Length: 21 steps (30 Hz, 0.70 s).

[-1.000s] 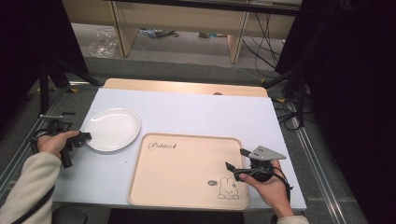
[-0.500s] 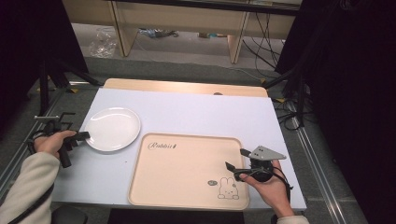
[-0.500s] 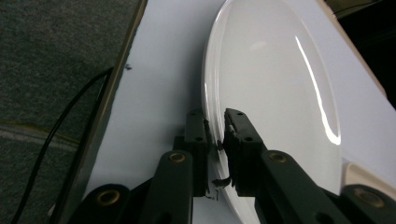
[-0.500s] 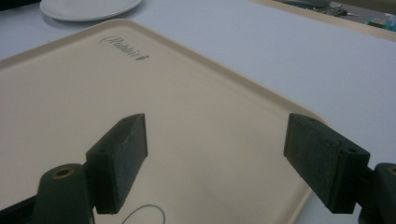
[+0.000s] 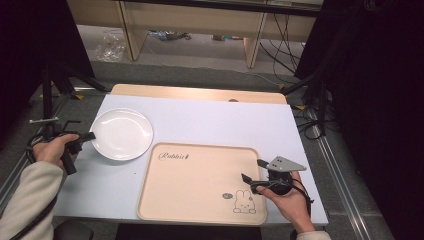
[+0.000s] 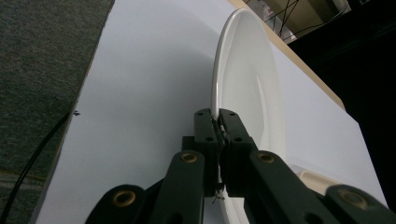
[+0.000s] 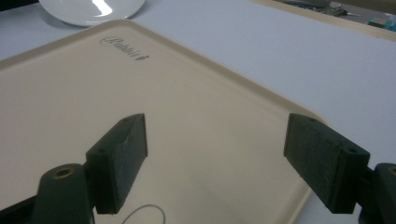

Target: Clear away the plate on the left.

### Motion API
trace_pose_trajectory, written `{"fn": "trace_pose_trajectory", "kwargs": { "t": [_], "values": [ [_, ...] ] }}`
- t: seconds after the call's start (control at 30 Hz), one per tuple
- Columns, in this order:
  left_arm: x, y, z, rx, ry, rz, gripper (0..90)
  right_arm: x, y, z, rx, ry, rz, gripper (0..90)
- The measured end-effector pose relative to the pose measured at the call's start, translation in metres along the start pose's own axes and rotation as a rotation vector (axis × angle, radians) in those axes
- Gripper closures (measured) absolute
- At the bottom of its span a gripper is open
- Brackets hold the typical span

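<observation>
White tabletop (image 5: 215, 122) covers a wooden table, with grey carpet, cables and pale shelving beyond it; we work from the near edge outward. Nearest us lies the beige tray (image 5: 200, 200), printed with a rabbit and the word "Rabbit"; it sits square to the near edge, probably so that it can receive things. Our right gripper (image 5: 252, 171) hangs over the tray's right part with its jaws wide apart and nothing between them; in the right gripper view the two pads (image 7: 122, 158) frame bare tray surface, so we judge this hand is waiting or steadying rather than grasping. Farther left, our left gripper (image 5: 89, 136) has its jaws closed together on the rim of the white plate (image 5: 121, 133); the left gripper view shows the pads pinching the thin edge of the plate (image 6: 243, 93), a sensible hold since the rim is the one part a narrow tool can bite. The plate rests on the white top just beyond the tray's far left corner, very close to it; whether they touch we cannot tell. How deep the bite goes is hidden behind the pads; shelf contents at the back are too dim to name.
</observation>
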<state>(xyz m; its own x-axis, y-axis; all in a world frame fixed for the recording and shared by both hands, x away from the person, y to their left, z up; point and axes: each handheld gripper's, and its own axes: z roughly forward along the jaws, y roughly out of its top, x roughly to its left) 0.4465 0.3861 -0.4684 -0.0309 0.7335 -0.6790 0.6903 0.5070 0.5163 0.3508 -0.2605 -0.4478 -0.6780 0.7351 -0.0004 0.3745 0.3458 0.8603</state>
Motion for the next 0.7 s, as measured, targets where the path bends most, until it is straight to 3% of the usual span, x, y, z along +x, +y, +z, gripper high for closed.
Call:
{"fn": "trace_pose_trajectory", "kwargs": {
  "t": [0.07,0.1,0.3,0.7],
  "values": [
    [0.0003,-0.0002,0.0,-0.006,-0.007,-0.005,87.0,-0.0001,-0.0001,0.0,0.0,0.001,0.002,22.3],
    [0.0014,-0.0008,0.0011,-0.03,-0.038,-0.014,87.1,0.0,0.0,-0.0001,0.001,0.001,0.003,22.3],
    [-0.001,0.0005,-0.0001,-0.022,-0.028,-0.009,87.2,-0.0003,0.0,0.0001,0.002,0.003,0.005,22.3],
    [0.0018,-0.0009,0.001,-0.038,-0.07,-0.045,86.9,-0.0004,0.0,-0.0001,0.0,-0.001,0.005,22.4]
  ]
}}
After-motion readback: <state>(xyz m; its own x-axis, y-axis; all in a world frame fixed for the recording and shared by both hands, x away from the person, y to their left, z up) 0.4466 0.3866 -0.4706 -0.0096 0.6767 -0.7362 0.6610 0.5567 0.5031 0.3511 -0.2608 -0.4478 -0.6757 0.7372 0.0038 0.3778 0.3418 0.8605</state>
